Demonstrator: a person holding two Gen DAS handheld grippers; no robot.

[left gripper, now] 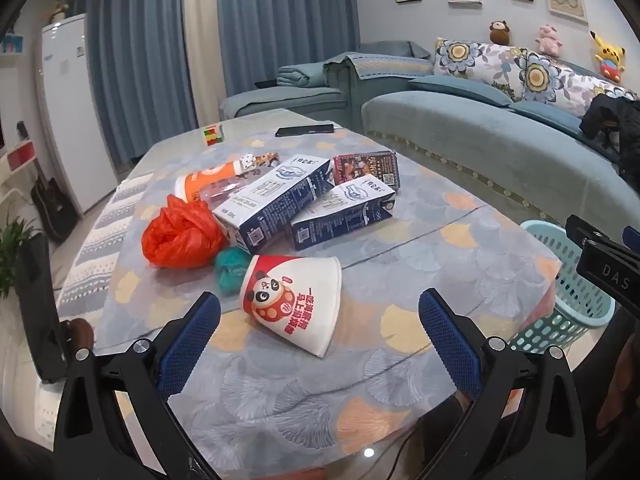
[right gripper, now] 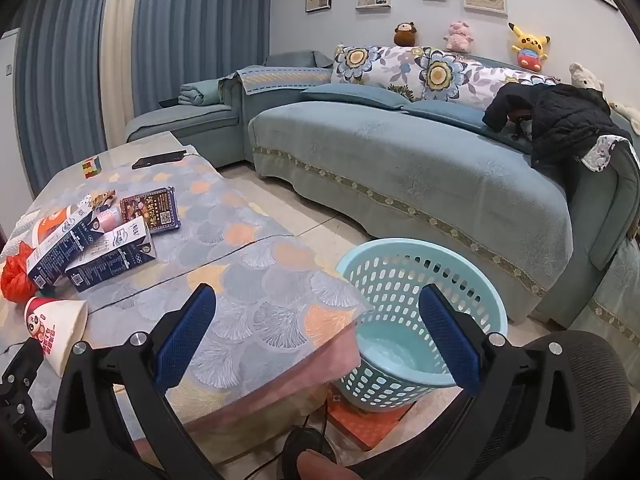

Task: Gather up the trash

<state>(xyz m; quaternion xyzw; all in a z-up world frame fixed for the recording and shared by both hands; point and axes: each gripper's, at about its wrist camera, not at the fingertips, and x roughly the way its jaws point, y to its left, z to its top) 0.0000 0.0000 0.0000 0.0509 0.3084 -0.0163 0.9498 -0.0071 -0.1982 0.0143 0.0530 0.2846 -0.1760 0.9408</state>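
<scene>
While a long blue-green sofa (right gripper: 420, 168) is filling the far side of the room, a tabletop (left gripper: 420, 264) draped in a fan-patterned cloth is spreading out in front of both cameras. Beside the tabletop's right edge, a pale turquoise perforated basket (right gripper: 400, 276) is standing upright on the floor, nothing showing inside it.

Trash is lying in a loose cluster on the left half of the tabletop. Two blue-and-white milk cartons (left gripper: 276, 200) are lying on their sides, touching each other. Behind them a flat dark-red snack box (left gripper: 366, 168) is lying, and an orange-labelled bottle (left gripper: 208, 188) is resting on its side, partly under the farther carton. A crumpled orange plastic bag (left gripper: 182, 234) is sitting just left of the cartons, with a small teal wad (left gripper: 232, 266) beside it. Nearest the left camera, a paper cup with a panda print (left gripper: 296, 304) is lying tipped over.

The left gripper (left gripper: 320, 336) is hovering over the tabletop just short of the cup, its blue-padded fingers (left gripper: 192, 340) standing wide apart and gripping nothing. The right gripper (right gripper: 316, 332) is hanging over the tabletop's corner and the basket, its fingers (right gripper: 448, 336) likewise spread wide and empty.

Farther back, a black phone (left gripper: 304, 130) and a small colourful cube (left gripper: 213, 135) are lying apart from the trash.
</scene>
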